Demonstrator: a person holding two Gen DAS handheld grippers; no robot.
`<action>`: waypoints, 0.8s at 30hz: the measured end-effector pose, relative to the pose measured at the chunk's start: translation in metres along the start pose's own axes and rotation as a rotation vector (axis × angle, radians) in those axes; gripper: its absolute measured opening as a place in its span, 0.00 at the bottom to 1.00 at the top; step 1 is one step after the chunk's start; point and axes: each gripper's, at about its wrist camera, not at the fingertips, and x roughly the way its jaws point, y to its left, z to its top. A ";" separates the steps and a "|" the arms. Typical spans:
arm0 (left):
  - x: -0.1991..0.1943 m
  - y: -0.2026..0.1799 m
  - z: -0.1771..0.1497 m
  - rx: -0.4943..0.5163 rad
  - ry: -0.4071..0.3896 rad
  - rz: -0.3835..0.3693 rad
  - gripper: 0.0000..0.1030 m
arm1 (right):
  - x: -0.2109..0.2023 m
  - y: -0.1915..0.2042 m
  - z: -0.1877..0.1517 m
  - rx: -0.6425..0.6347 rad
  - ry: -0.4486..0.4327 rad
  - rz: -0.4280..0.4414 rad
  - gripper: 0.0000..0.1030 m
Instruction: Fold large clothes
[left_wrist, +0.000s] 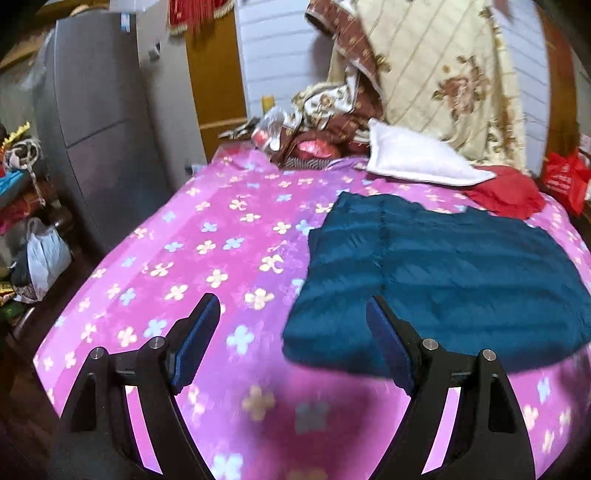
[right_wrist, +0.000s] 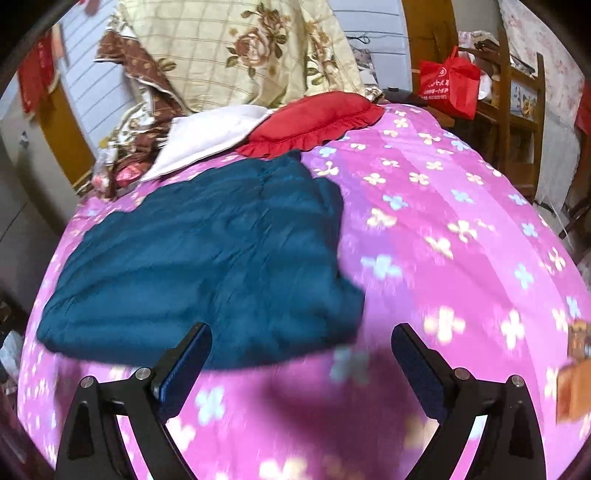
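Left tongs (left_wrist: 291, 314) and right tongs (right_wrist: 301, 338) spread, empty; folded teal garment (left_wrist: 443, 273) lies beyond on the bed (left_wrist: 207, 258), untouched.

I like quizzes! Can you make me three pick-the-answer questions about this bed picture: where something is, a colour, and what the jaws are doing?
1. Where does the red pillow lie?
A. beyond the blue garment
B. on the floor
C. under the bed

2. What colour is the bedsheet?
A. green
B. pink with flowers
C. plain white

3. The left gripper and right gripper are
A. clamped on the garment
B. holding pillows
C. open and empty

Answers: 1 A, it sits past the garment's far edge; 2 B, flowers cover pink cloth; 3 C, nothing sits between either pair of jaws.
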 end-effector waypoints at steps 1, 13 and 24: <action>-0.008 -0.001 -0.006 -0.003 0.002 -0.013 0.79 | -0.009 0.003 -0.009 -0.011 -0.011 0.000 0.95; -0.162 -0.010 -0.064 -0.105 -0.249 0.030 0.80 | -0.109 0.034 -0.104 -0.017 -0.179 -0.037 0.95; -0.232 -0.011 -0.066 -0.110 -0.330 -0.048 0.81 | -0.159 0.082 -0.121 -0.108 -0.224 0.020 0.95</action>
